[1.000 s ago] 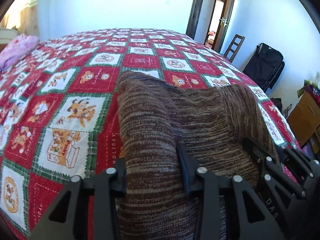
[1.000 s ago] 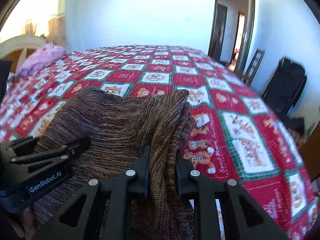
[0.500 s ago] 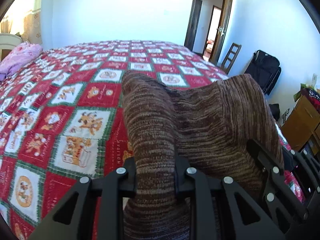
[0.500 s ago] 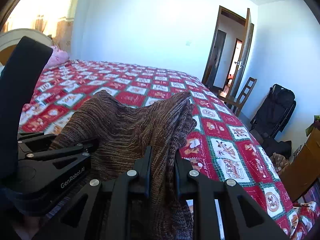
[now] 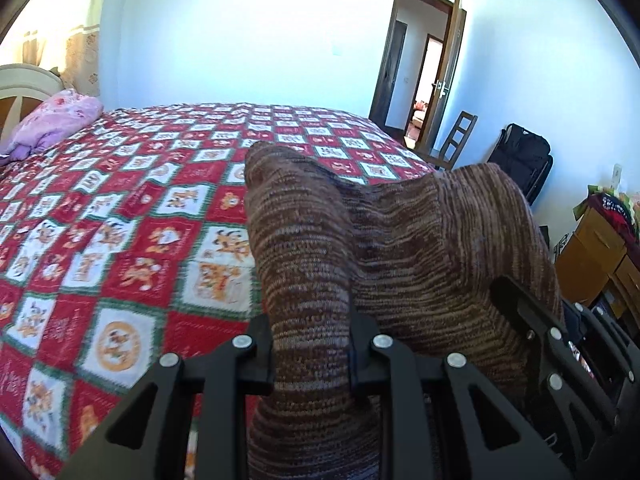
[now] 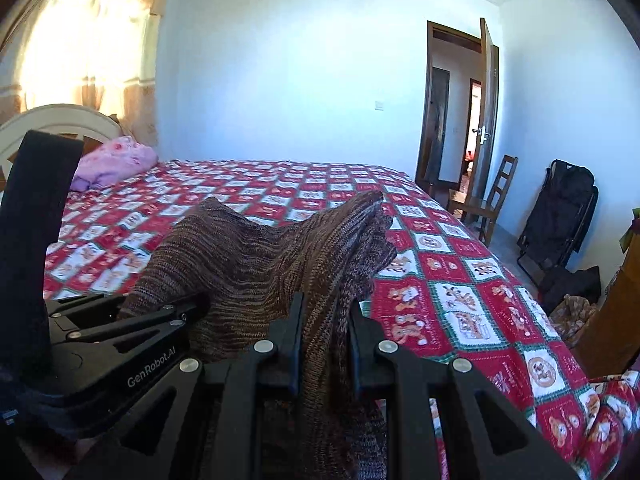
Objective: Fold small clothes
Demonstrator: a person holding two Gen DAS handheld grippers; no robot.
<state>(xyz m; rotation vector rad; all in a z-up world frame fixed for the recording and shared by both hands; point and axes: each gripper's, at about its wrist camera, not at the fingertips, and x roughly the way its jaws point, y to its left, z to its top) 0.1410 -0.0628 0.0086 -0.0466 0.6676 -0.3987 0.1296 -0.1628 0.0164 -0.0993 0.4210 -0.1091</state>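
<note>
A: Where's the brown knit garment (image 5: 400, 248)?
B: Lifted above the bed (image 5: 120, 208), pinched in both the left tongs (image 5: 312, 356) and right tongs (image 6: 324, 344).
A: Advice?
B: Keep the 2 corners level and taut, then lower evenly.

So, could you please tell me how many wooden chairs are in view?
1: the wooden chair stands by the open door, beyond the bed's far right corner. Others may be hidden.
</note>
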